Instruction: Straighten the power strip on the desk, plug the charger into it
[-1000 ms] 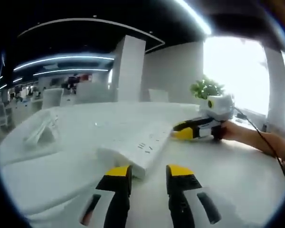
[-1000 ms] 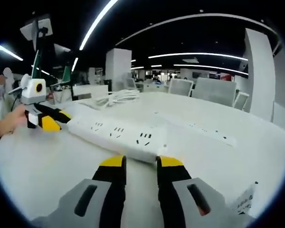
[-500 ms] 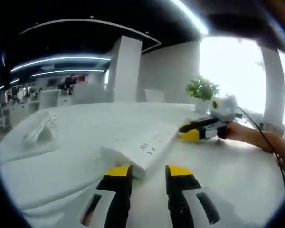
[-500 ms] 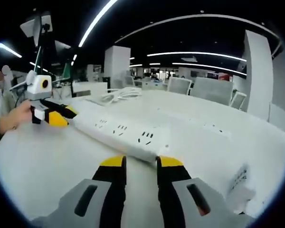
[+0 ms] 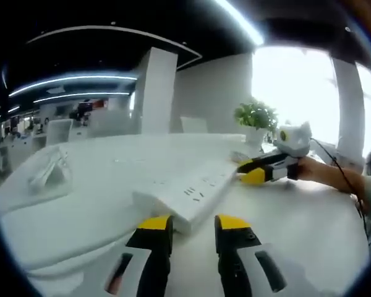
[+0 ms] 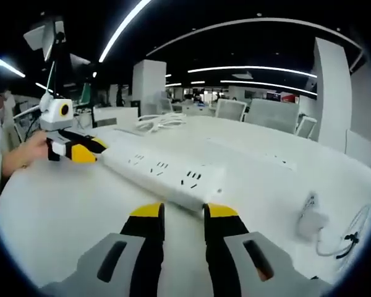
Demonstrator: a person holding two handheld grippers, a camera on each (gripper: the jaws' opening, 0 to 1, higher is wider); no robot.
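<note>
Fingers of both grippers, left and right, parted, flank one power strip; one charger lies apart.

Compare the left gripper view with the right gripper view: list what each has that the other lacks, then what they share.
Left gripper view alone: a potted plant by the bright window and a white stand lying on the desk.

Right gripper view alone: a white charger with its cable at the desk's edge, and a coiled white cord farther back.

Shared: the white power strip on the desk, with a gripper at each end.

White power strip, white desk (yellow-tipped jaws)
</note>
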